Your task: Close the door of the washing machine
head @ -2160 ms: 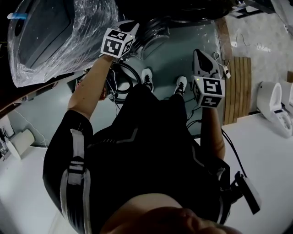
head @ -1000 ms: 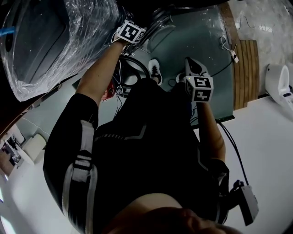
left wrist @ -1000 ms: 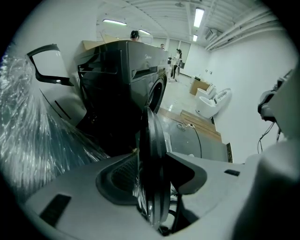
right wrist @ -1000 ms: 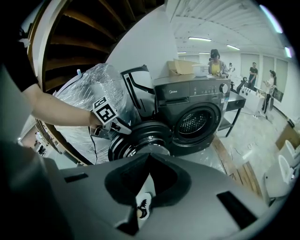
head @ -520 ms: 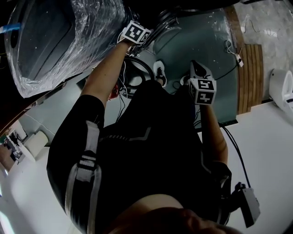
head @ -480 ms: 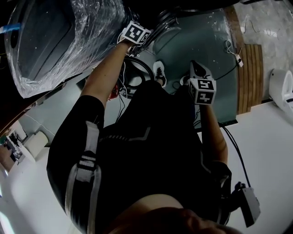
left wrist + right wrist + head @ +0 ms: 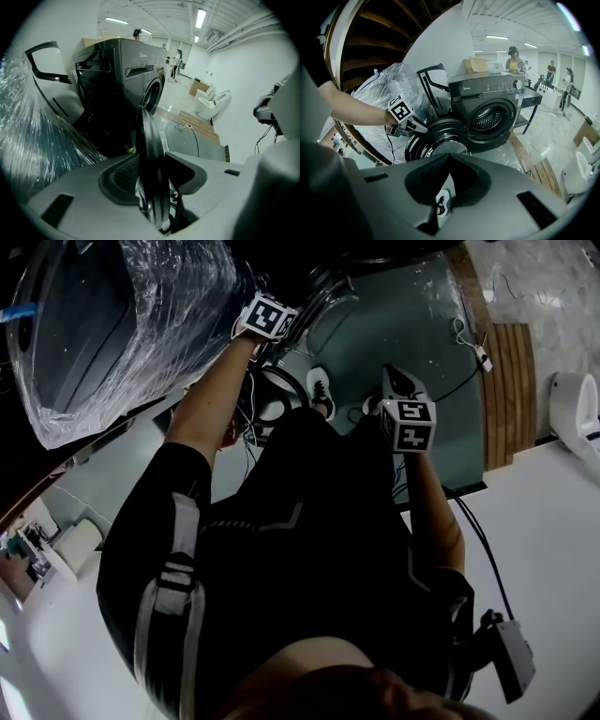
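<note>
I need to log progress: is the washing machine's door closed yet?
No, the door stands swung open, leaving the drum opening uncovered in the right gripper view.

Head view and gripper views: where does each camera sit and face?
Head view: on the person's head, facing steeply down; torso, arms, shoes, left gripper, right gripper.
Left gripper view: on the left gripper, along jaws clamping the door; washing machine beyond.
Right gripper view: on the right gripper, shut jaws toward the washing machine; left arm shows.
Both gripper views share door and washing machine.
</note>
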Demonstrator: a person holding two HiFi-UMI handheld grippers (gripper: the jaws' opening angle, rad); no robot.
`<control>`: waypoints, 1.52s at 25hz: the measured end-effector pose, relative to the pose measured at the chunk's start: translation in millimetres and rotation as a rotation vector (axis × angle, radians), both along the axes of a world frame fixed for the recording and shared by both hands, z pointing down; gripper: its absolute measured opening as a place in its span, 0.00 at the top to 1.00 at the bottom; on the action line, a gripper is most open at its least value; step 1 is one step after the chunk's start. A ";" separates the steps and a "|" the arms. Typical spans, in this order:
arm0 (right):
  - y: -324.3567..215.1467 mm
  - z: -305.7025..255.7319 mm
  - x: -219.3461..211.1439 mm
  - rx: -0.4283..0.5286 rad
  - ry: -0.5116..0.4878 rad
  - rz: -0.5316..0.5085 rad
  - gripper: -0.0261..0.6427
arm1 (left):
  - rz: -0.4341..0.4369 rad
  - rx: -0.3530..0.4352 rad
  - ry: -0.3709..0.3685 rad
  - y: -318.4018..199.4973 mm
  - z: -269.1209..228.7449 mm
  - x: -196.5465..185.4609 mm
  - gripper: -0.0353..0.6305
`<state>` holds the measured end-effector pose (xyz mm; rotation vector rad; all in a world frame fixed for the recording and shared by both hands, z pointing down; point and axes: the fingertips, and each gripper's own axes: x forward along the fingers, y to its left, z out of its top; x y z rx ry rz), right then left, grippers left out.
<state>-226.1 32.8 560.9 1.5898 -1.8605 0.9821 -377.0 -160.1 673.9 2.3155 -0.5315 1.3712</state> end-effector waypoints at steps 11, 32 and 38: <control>21.1 3.2 35.4 0.003 -0.029 0.047 0.95 | -0.049 -0.003 -0.032 26.2 0.3 23.2 0.69; 52.8 22.8 102.0 -0.026 -0.054 0.140 0.96 | -0.081 -0.026 -0.060 75.7 -1.6 103.0 0.68; 56.6 24.7 119.3 -0.027 -0.064 0.174 0.95 | -0.118 -0.004 -0.056 84.8 -3.1 126.3 0.67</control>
